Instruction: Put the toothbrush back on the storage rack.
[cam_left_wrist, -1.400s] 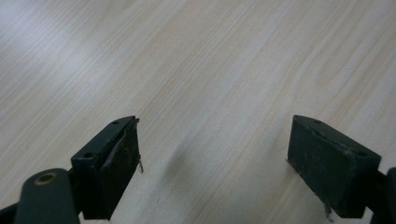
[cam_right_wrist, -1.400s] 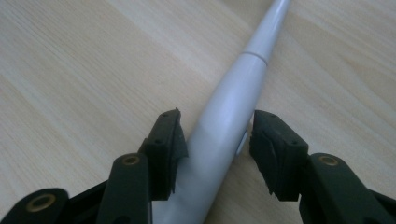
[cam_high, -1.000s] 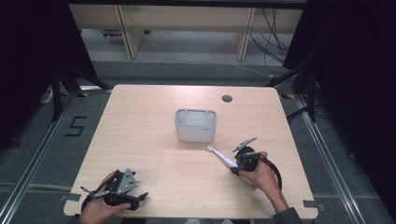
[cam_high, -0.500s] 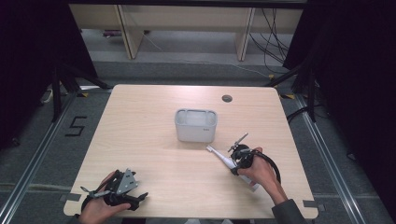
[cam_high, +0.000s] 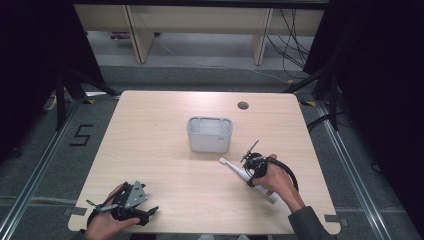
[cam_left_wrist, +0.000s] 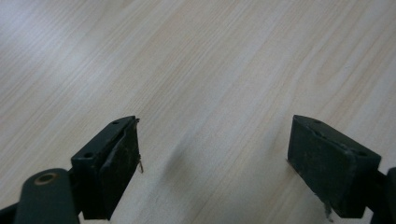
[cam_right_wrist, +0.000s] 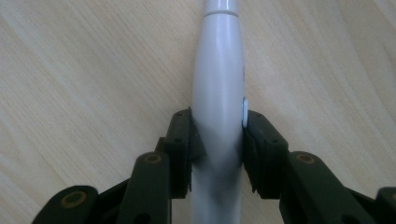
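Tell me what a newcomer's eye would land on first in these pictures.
First, the white electric toothbrush, clamped at its handle by the right gripper; it lies on the right side of the wooden table, its head pointing toward the centre. Next, the pale grey container standing alone mid-table, just beyond the brush head. Last, the left gripper at the table's near left corner, jaws wide apart over bare wood.

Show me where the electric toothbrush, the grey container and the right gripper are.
electric toothbrush (cam_right_wrist: 217, 84), right gripper view, middle of its white handle
grey container (cam_high: 209, 141), high view, front wall
right gripper (cam_right_wrist: 217, 149), right gripper view, between its fingertips
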